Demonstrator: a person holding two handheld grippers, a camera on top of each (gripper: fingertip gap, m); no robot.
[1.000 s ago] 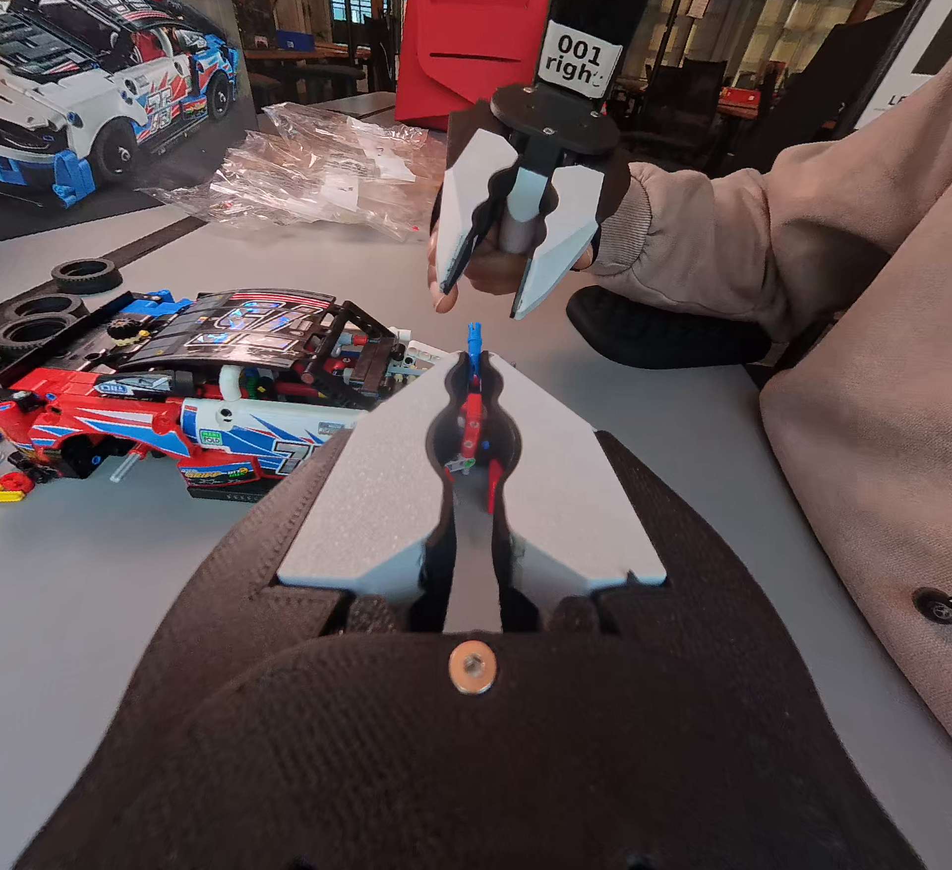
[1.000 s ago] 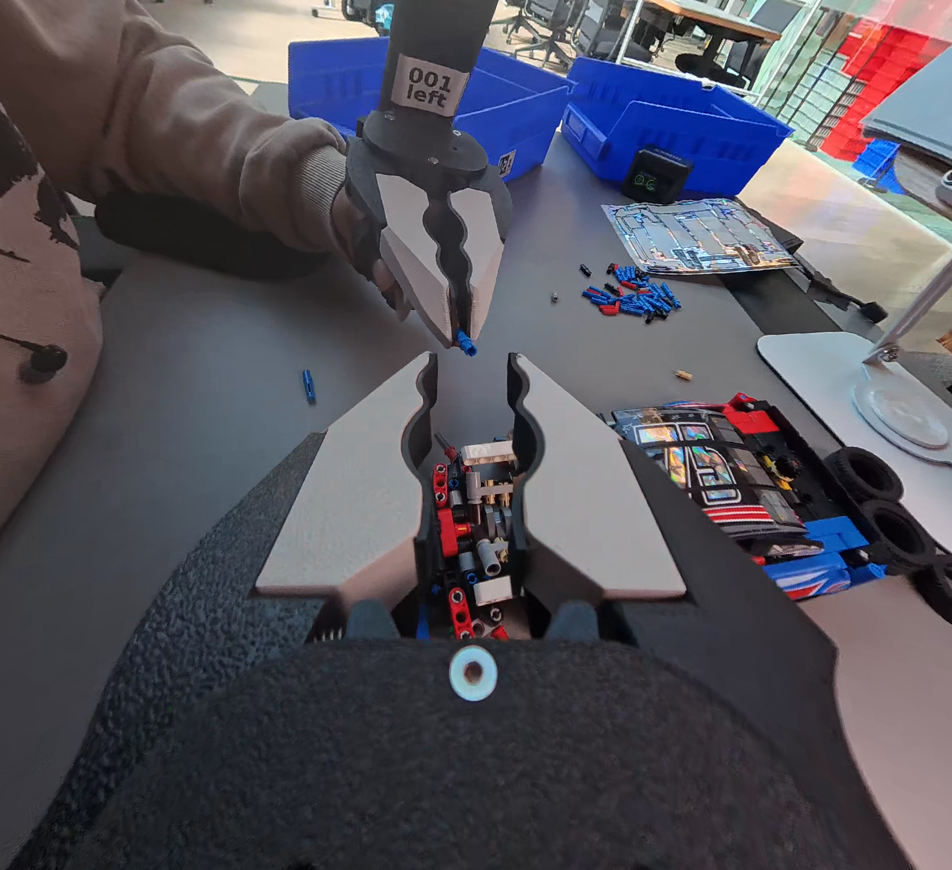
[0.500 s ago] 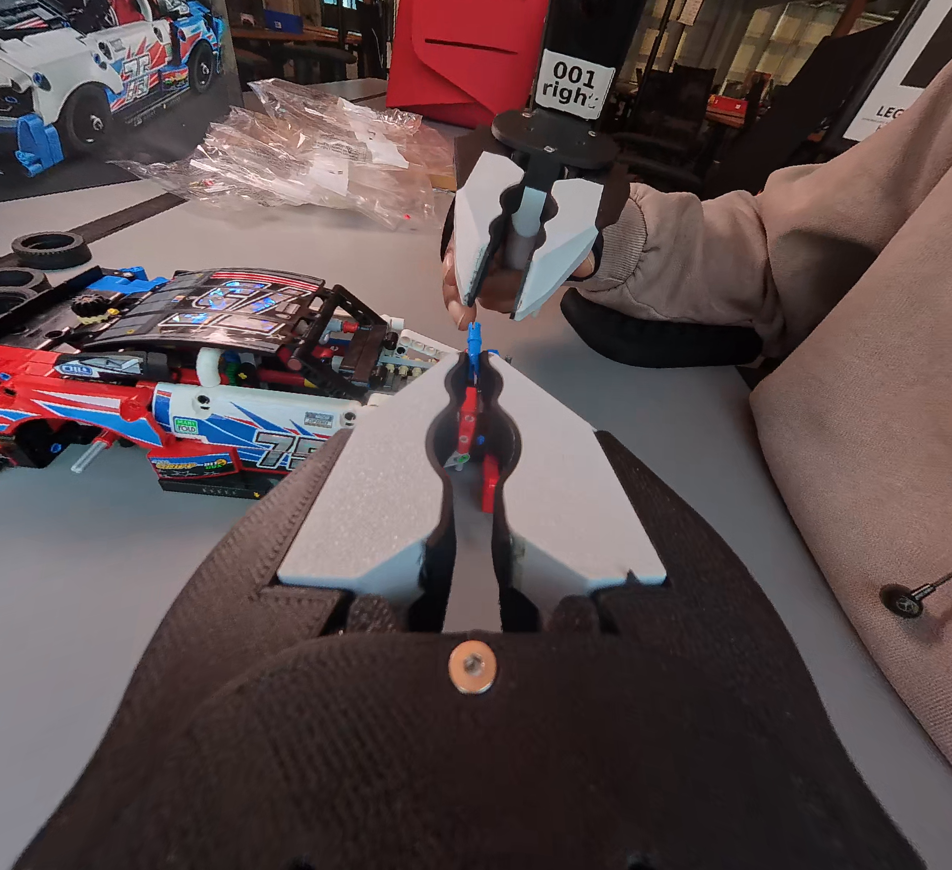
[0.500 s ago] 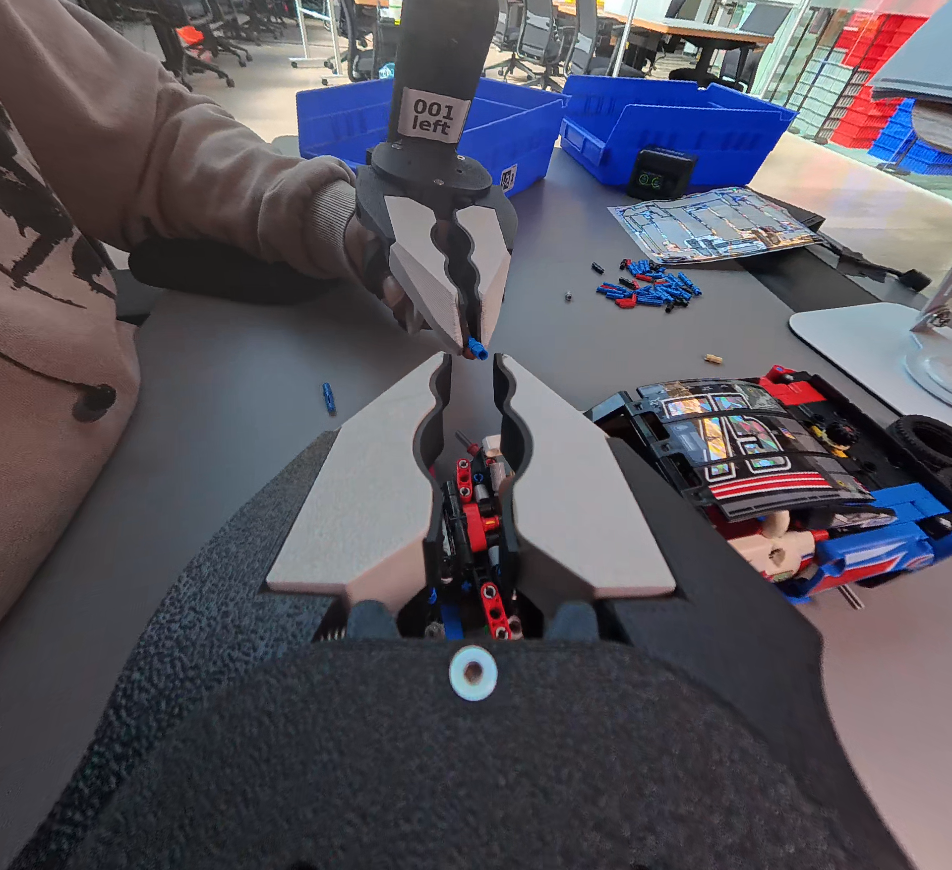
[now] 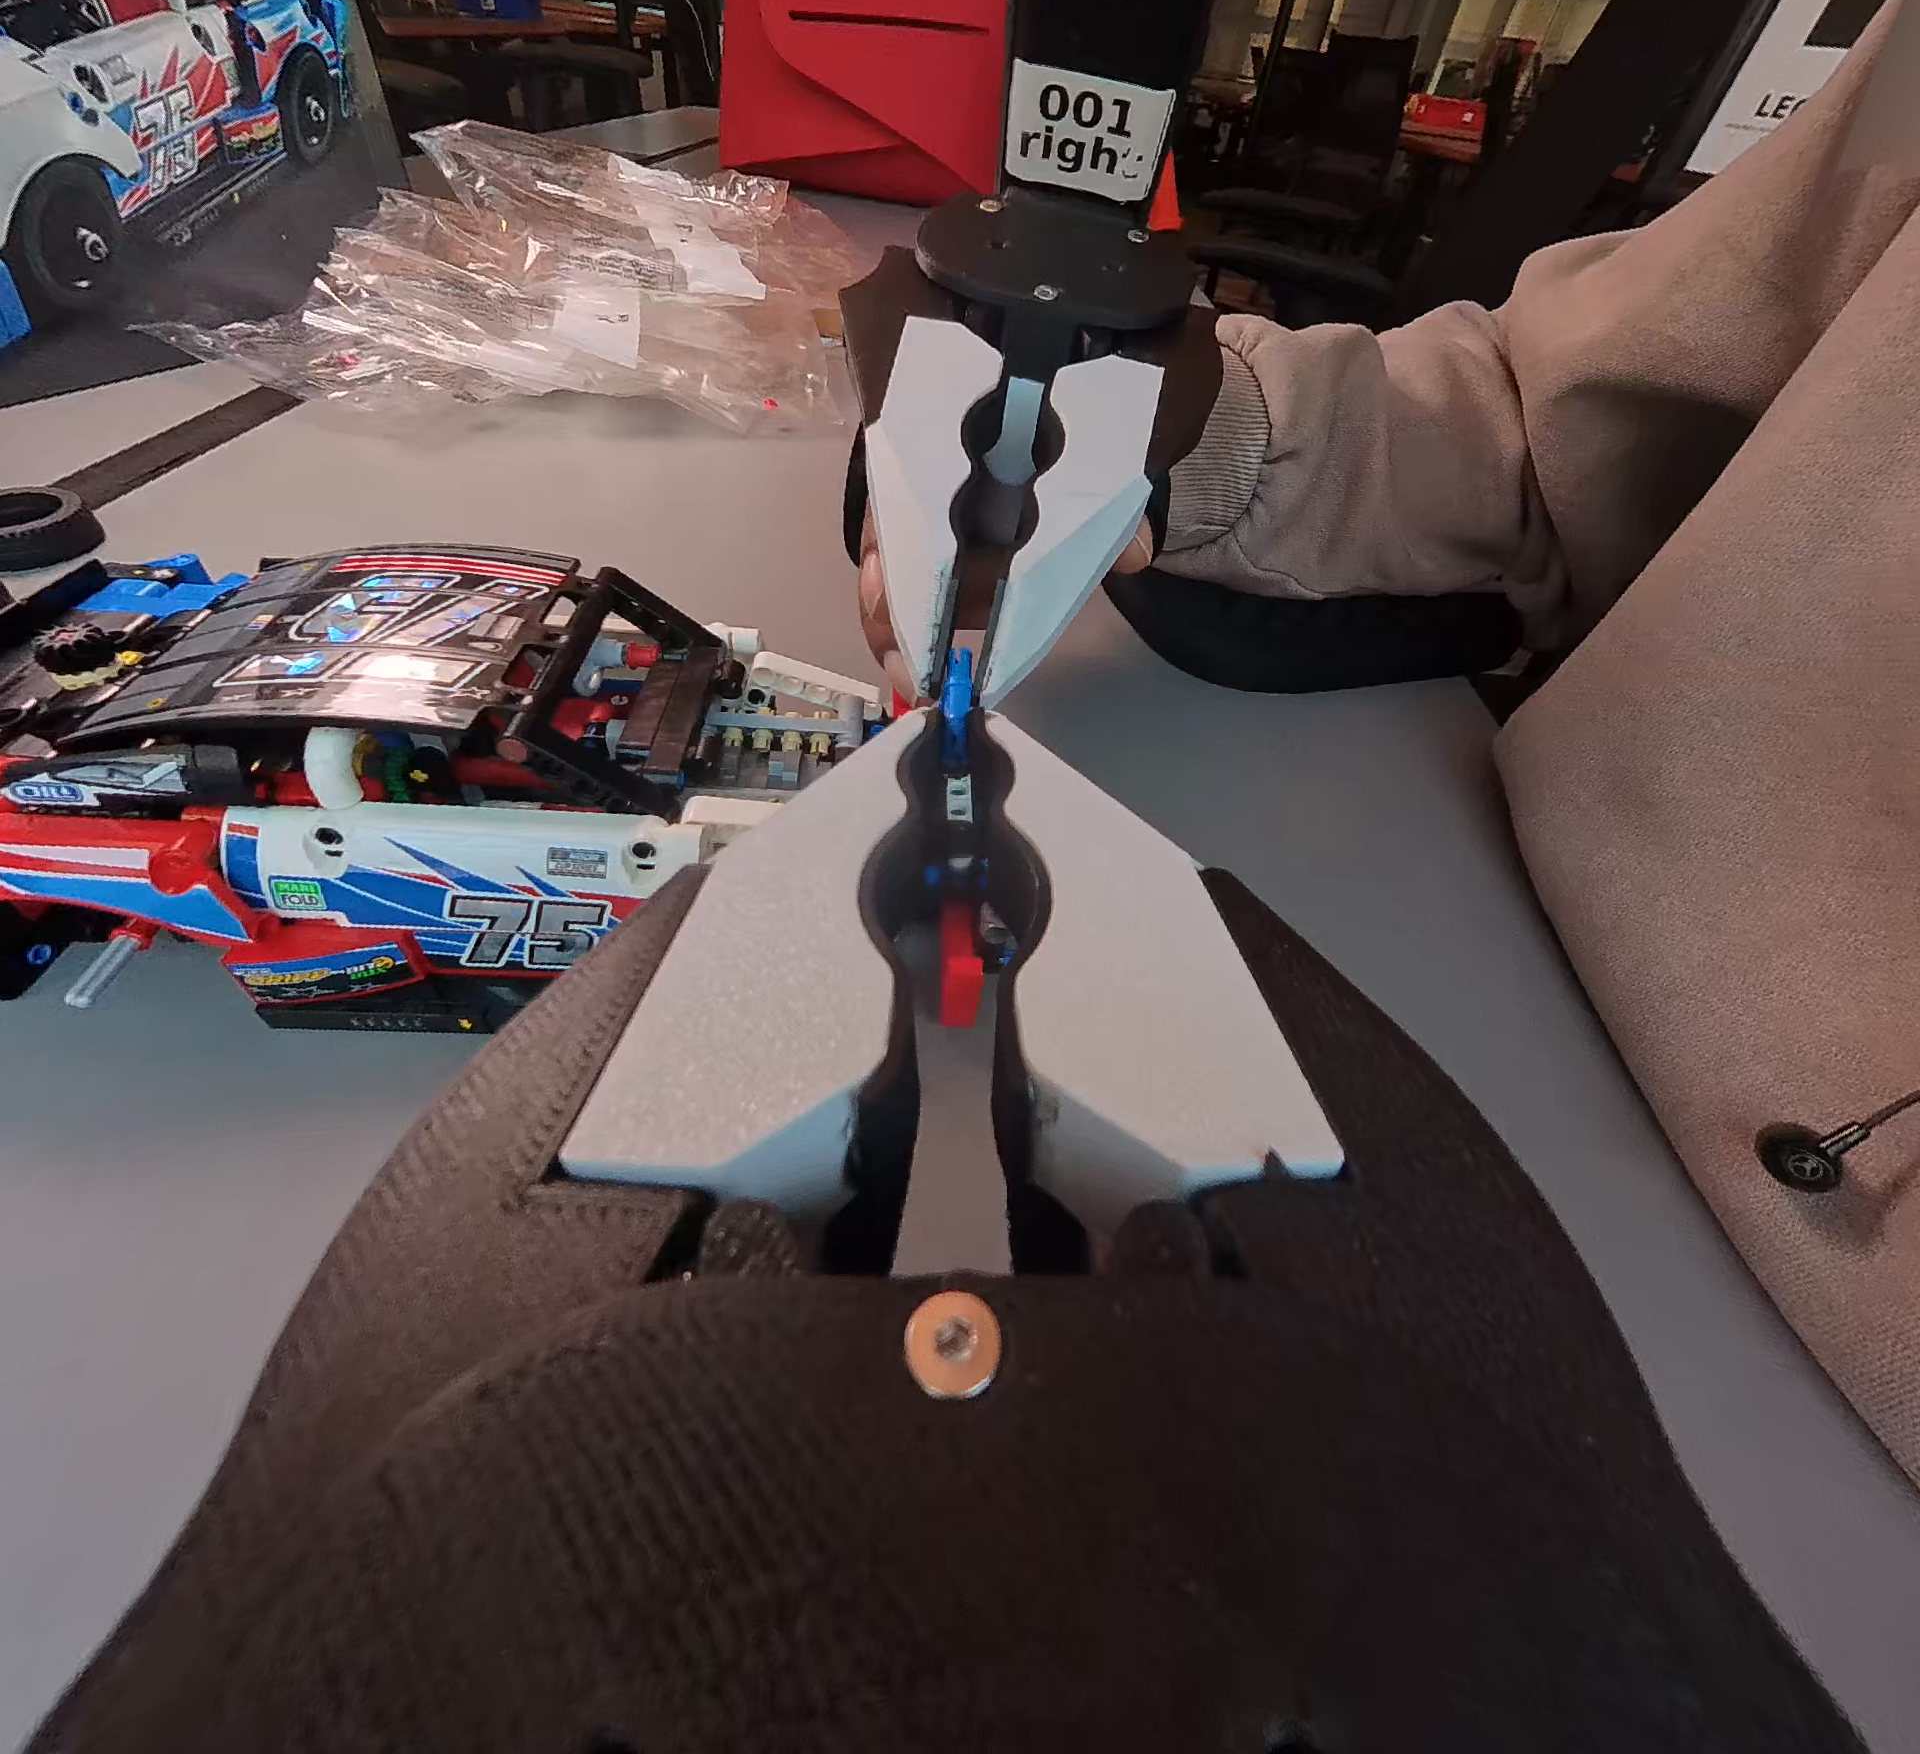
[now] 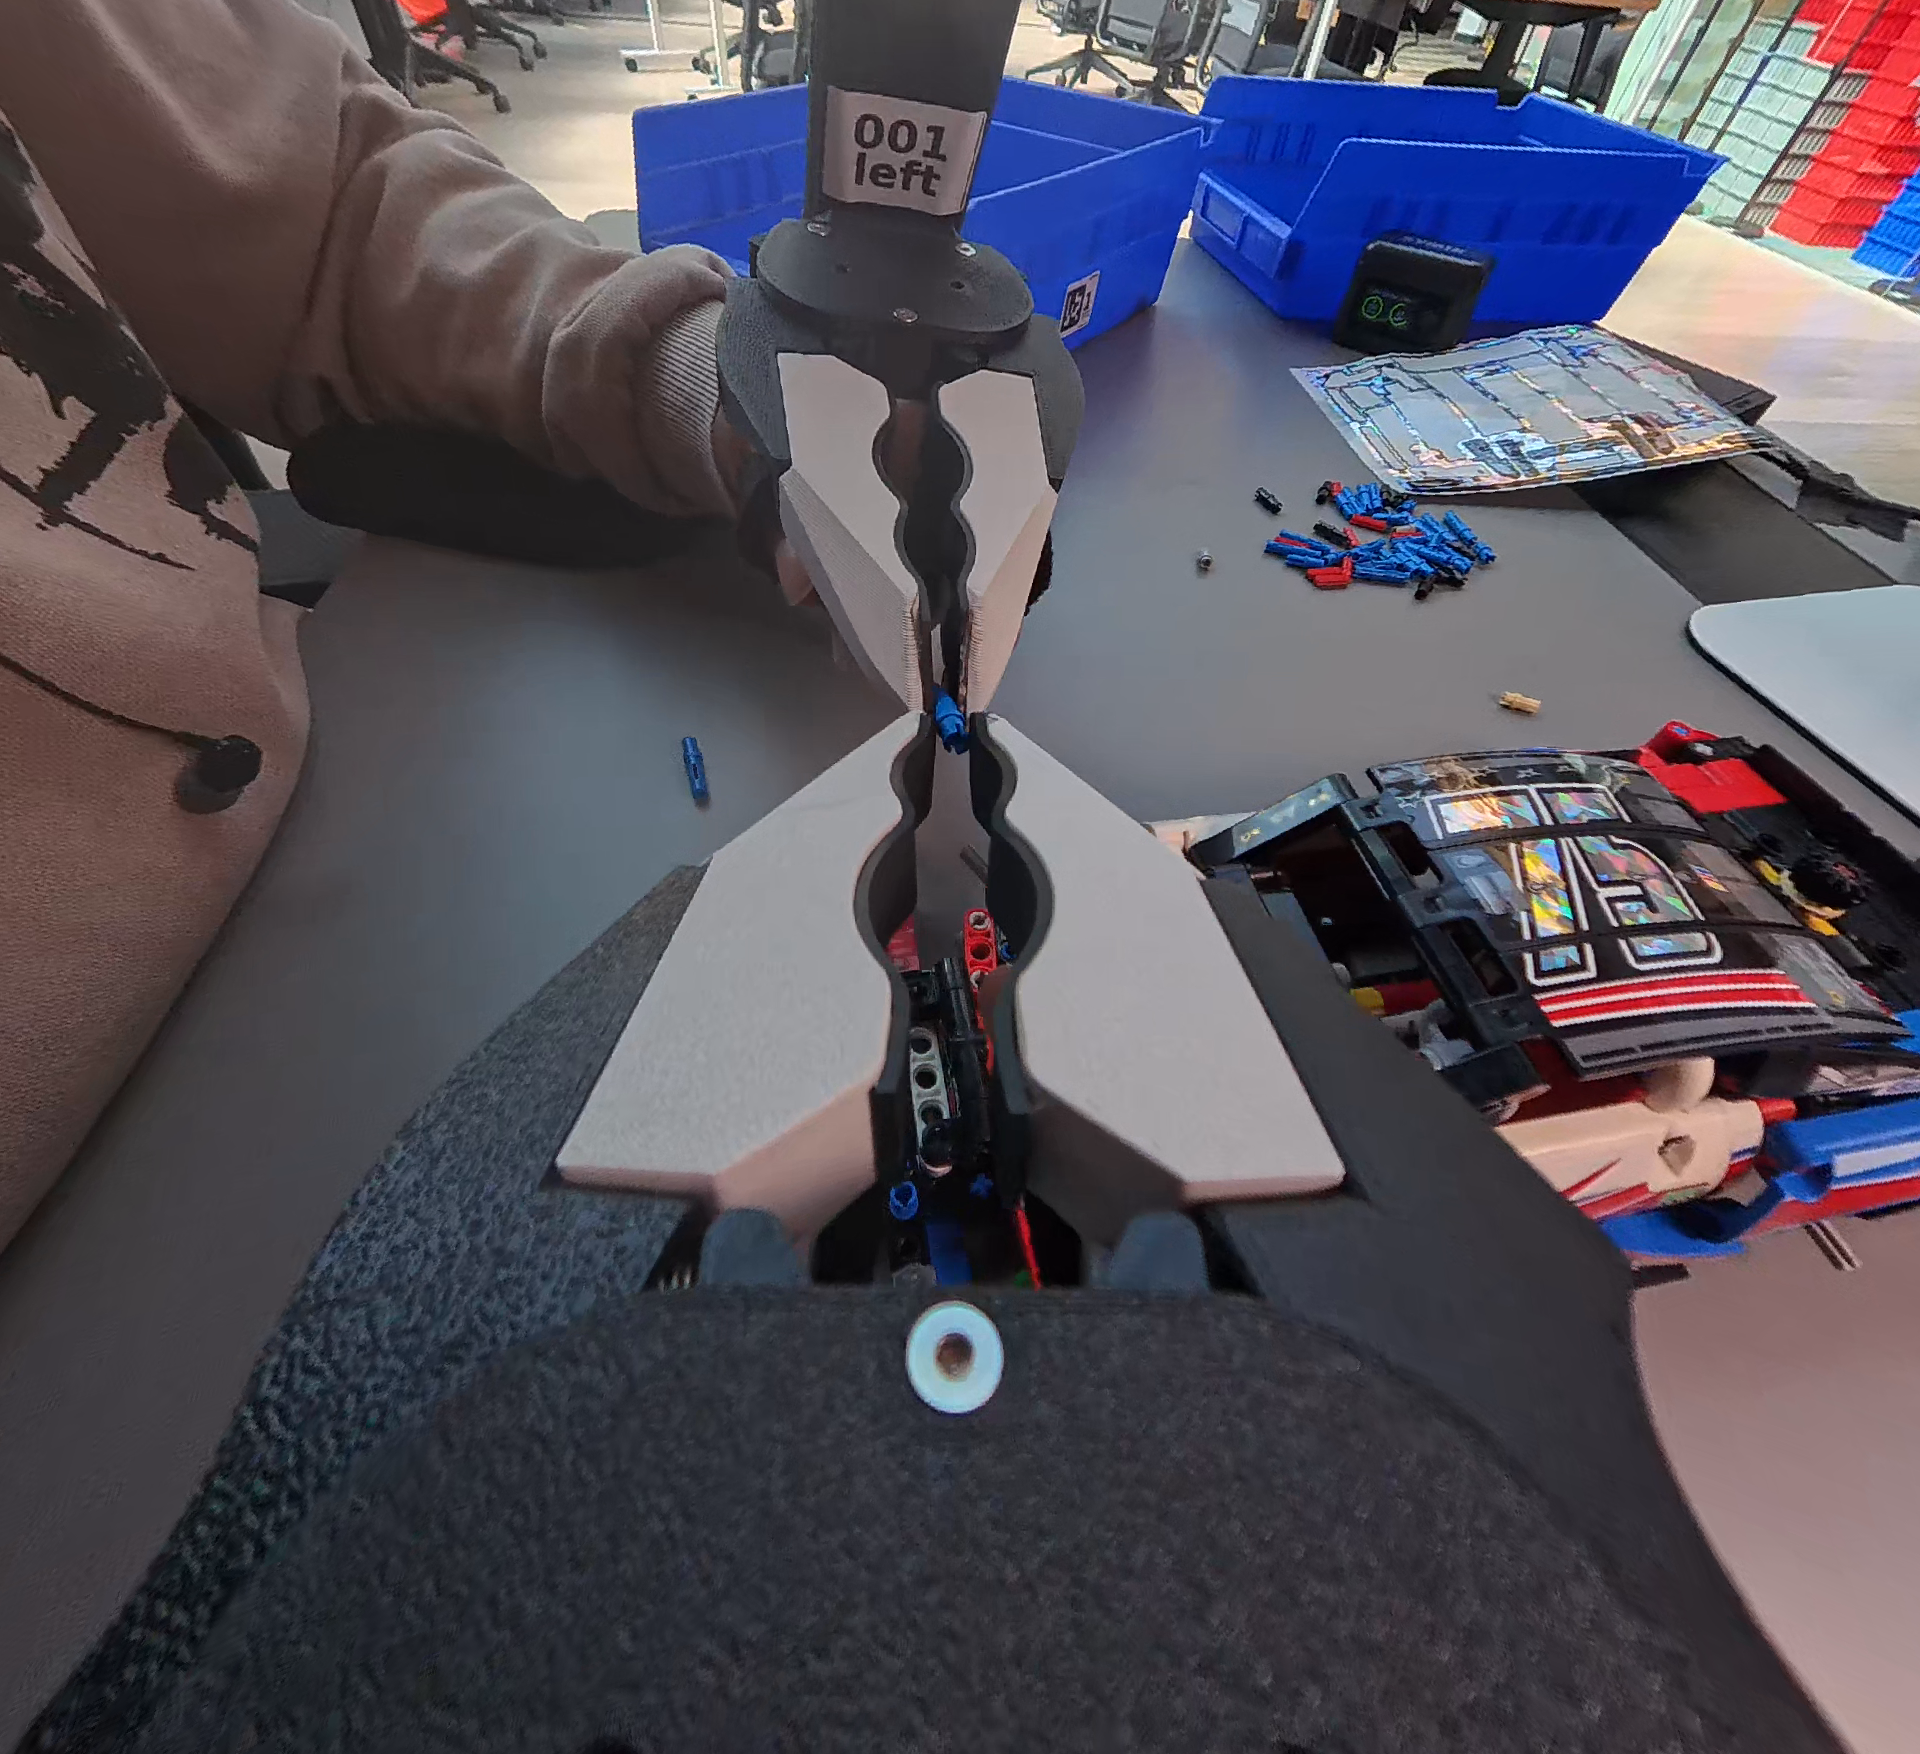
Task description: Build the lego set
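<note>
Left gripper (image 5: pixel 954 728): jaws closed on a small blue pin (image 5: pixel 956 702), tips pointing away from the camera.
Right gripper (image 6: pixel 943 733): jaws nearly together, a narrow gap between them; whether they grip the pin cannot be told.
Meeting: the two grippers stand tip to tip above the bench.
Arms: a beige sleeve (image 5: pixel 1382 457) reaches each handle.

Glossy plastic car (image 5: pixel 343 769), matt grey table (image 5: pixel 1299 821).

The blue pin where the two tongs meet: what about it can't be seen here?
- Left wrist view: the blue pin has its lower end hidden between the left tongs.
- Right wrist view: whether the right tongs already touch it; too small.
- Both views: the car is cut off by an edge.
</note>
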